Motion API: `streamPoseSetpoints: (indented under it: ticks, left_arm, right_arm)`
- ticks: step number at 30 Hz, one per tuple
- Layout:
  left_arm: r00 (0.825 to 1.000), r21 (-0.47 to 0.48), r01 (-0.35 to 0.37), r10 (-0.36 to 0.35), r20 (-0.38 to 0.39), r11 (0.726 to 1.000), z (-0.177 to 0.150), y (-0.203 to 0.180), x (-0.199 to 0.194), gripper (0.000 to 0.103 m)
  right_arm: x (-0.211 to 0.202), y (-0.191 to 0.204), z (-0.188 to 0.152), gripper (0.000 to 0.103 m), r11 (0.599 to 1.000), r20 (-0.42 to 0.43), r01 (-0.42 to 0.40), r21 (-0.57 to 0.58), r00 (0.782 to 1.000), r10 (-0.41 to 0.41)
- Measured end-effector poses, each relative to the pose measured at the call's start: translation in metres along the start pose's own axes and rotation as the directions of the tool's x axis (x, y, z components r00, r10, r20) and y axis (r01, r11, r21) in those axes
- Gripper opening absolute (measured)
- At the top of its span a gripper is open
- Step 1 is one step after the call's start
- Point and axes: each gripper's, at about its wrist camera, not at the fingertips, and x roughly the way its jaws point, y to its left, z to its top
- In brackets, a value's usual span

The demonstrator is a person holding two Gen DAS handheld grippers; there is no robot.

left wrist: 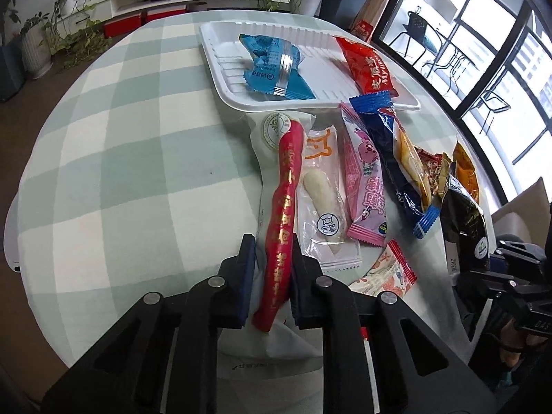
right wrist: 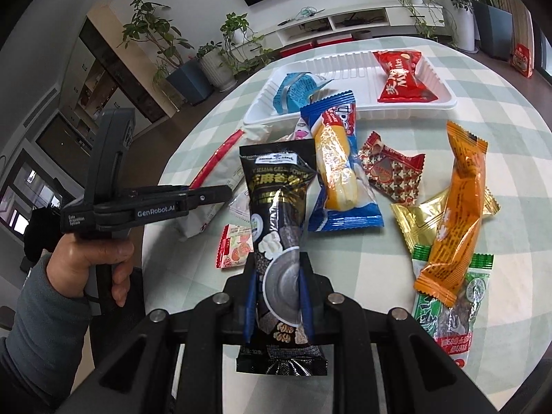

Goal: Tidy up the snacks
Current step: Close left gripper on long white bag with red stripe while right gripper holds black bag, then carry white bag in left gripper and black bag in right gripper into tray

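My left gripper point(left wrist: 272, 252) is shut on a long red sausage stick point(left wrist: 284, 207) that lies over a white packet point(left wrist: 267, 138). My right gripper point(right wrist: 277, 276) is shut on a black sesame-powder packet point(right wrist: 276, 207) and holds it above the table. A white tray point(left wrist: 220, 65) at the far side holds a light-blue packet point(left wrist: 272, 65) and a red packet point(left wrist: 369, 65). The tray also shows in the right wrist view point(right wrist: 448, 103). Several loose snacks lie between: a blue bread packet point(right wrist: 339, 172), an orange packet point(right wrist: 455, 207), a pink packet point(left wrist: 365, 179).
The round table has a green-and-white checked cloth point(left wrist: 120, 155). A small red heart candy point(right wrist: 390, 172), a gold packet point(right wrist: 417, 220) and a green-and-white packet point(right wrist: 448, 310) lie at the right. The left hand-held gripper point(right wrist: 138, 207) shows in the right wrist view. Potted plants and a white shelf stand beyond.
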Motion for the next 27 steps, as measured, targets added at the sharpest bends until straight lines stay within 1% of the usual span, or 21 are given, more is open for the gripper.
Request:
streamPoseSetpoints:
  ticks: [3, 7, 9, 11, 14, 17, 22, 24, 27]
  left_arm:
    - [0.999, 0.002, -0.005, 0.005, 0.033, 1.0, -0.002, -0.002, -0.006, 0.014]
    - [0.998, -0.01, 0.015, -0.015, 0.067, 1.0, -0.007, 0.002, -0.019, 0.014]
    - [0.995, -0.028, 0.048, -0.046, 0.086, 0.998, -0.01, 0.005, -0.026, 0.014]
    - [0.993, -0.044, 0.058, -0.053, 0.101, 0.997, -0.013, 0.007, -0.033, 0.014]
    - [0.988, -0.068, 0.092, -0.082, 0.132, 0.993, -0.016, 0.007, -0.045, 0.014]
    - [0.979, -0.08, 0.136, -0.122, 0.165, 0.987, -0.016, 0.006, -0.058, 0.014]
    - [0.957, -0.076, 0.2, -0.178, 0.229, 0.977, 0.0, -0.002, -0.081, 0.014]
    - [0.951, -0.073, 0.206, -0.182, 0.25, 0.976, 0.012, -0.003, -0.086, 0.014]
    - [0.944, -0.081, 0.211, -0.182, 0.276, 0.974, 0.035, 0.001, -0.09, 0.014]
  right_arm:
    - [-0.001, 0.0, 0.0, 0.023, 1.0, 0.004, 0.0, 0.0, 1.0, 0.0]
    - [-0.006, 0.0, 0.0, 0.023, 1.0, 0.025, -0.004, 0.004, 1.0, 0.004]
    - [-0.009, -0.001, 0.0, 0.023, 1.0, 0.033, -0.008, 0.009, 0.999, 0.008]
    - [-0.011, -0.002, 0.001, 0.023, 1.0, 0.038, -0.02, 0.02, 0.999, 0.019]
    - [-0.015, -0.003, 0.001, 0.023, 0.999, 0.045, -0.027, 0.029, 0.999, 0.025]
    - [-0.023, -0.003, 0.004, 0.023, 0.999, 0.059, -0.039, 0.037, 0.998, 0.037]
    - [-0.046, -0.018, 0.018, 0.023, 0.996, 0.107, -0.052, 0.074, 0.993, 0.044]
    - [-0.058, -0.027, 0.026, 0.023, 0.995, 0.129, -0.052, 0.09, 0.991, 0.041]
    - [-0.079, -0.044, 0.045, 0.023, 0.994, 0.171, -0.026, 0.105, 0.985, 0.008]
